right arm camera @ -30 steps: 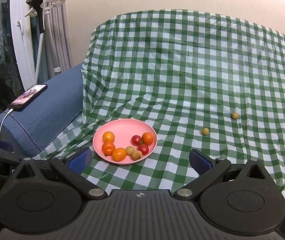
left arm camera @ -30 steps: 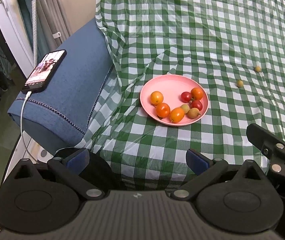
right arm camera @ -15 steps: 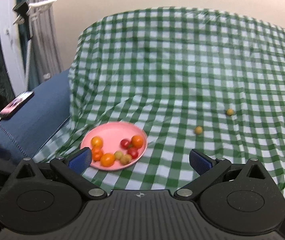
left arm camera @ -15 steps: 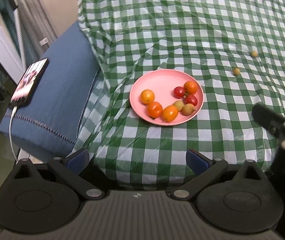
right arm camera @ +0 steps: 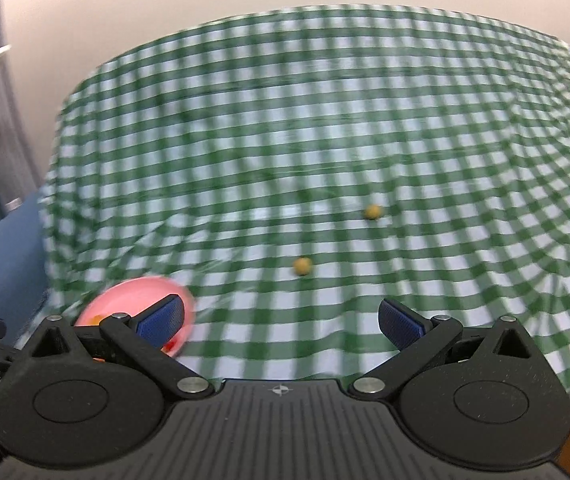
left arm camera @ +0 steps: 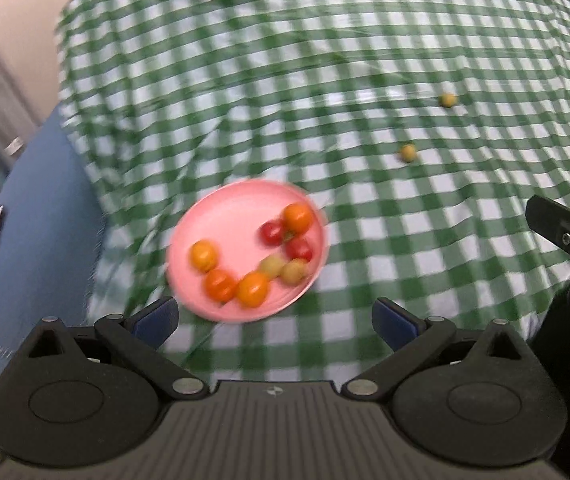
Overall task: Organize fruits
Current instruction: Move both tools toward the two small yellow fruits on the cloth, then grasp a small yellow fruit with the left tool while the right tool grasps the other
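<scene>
Two small round yellowish fruits lie loose on the green-and-white checked tablecloth [right arm camera: 325, 120], the nearer fruit [right arm camera: 303, 266] and the farther fruit [right arm camera: 373, 212] well apart from each other and from the round pink plastic plate [left arm camera: 221, 216], which sits toward the left edge of the cloth beside a blue cushioned seat [left arm camera: 41, 216]. That plate already carries the gathered pile: four orange fruits, two red ones and two dull yellow-green ones, bunched toward its near and right side, so the plate reads as the collecting place and the two strays as what is left to bring in (a judgement from the layout alone). Both views are blurred, so finer detail on the fruit cannot be made out. Right gripper [right arm camera: 281, 320], with its blue-padded fingers spread wide and nothing between them, points across the cloth with the nearer stray just ahead of its gap, a pose that suits reaching for it. Left gripper [left arm camera: 273, 318] is likewise spread and empty, hanging low over the near edge of the plate, and the right tool's black body shows at its right margin.
</scene>
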The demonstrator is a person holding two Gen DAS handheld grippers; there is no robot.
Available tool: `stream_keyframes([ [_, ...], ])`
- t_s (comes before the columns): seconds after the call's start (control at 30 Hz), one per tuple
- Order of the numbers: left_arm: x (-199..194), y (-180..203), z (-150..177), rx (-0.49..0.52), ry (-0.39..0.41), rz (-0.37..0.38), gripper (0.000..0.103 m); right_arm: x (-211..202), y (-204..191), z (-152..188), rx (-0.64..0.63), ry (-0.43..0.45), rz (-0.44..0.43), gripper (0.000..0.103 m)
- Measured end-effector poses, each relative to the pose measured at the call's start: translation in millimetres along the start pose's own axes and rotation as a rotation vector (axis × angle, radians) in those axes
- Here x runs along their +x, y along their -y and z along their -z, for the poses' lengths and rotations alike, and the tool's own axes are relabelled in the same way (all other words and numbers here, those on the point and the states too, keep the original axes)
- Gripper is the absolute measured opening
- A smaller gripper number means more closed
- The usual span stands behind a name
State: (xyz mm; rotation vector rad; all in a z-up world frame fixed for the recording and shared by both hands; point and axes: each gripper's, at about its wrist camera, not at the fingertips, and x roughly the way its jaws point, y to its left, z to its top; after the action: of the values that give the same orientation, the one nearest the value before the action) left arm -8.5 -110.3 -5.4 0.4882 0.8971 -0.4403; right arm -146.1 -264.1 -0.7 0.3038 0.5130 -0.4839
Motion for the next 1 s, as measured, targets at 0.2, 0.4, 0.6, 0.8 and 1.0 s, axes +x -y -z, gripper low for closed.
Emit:
stream_keyframes([
  [0.2, 38.9, 47.2, -43.2, 0.04, 0.014, 0.115, 0.103, 27.2, 55.9, -11.8, 0.049, 0.026, 0.136, 0.102],
  [0.4, 105.7, 91.3, -90.7, 0.057, -0.028, 0.178, 0.103, 81.2, 99.4, -25.1, 0.051, 0.003, 0.191, 0.102],
  [0.6, 192.4, 114.4, -135.5, 0.001, -0.099, 0.177, 0.103, 164.4, 127.0, -47.4, -0.004, 0.011, 0.218, 0.102],
  [0.8, 246.8, 123.1, -156.6, -0.03, -0.096, 0.17, 0.103, 272.6, 131.1, -68.4, -0.091, 0.017, 0.171, 0.102],
  [1.0, 281.1, 124.9, -156.2, -0.071, -0.122, 0.198, 0.103, 365.7, 111.3, -77.6, -0.18, -0.02, 0.045, 0.102],
])
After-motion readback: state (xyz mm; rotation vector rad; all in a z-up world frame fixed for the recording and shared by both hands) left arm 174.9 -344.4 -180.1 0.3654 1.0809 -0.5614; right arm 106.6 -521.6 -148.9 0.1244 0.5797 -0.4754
